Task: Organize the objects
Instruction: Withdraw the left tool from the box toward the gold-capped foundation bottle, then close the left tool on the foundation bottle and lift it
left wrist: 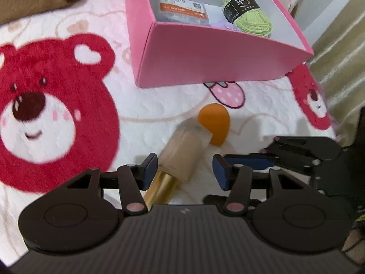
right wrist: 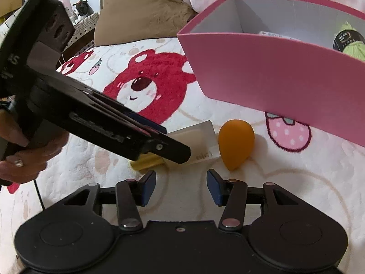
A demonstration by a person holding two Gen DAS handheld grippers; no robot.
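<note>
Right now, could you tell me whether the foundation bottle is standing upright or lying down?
Lying down: the foundation bottle rests lengthwise on the bear blanket, gold cap toward the camera.

Bottle (left wrist: 182,146) touches sponge (left wrist: 214,125), before the box (left wrist: 205,57) holding yarn (left wrist: 251,16).

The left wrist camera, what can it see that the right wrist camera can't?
Only the left wrist view shows the orange-and-white packet lying flat inside the box. Only the right wrist view shows the hand holding the left claw and a toy dog far behind. Both show the pink cardboard box, green yarn skein, orange egg-shaped sponge, beige gold-capped bottle and bear-print blanket.
</note>
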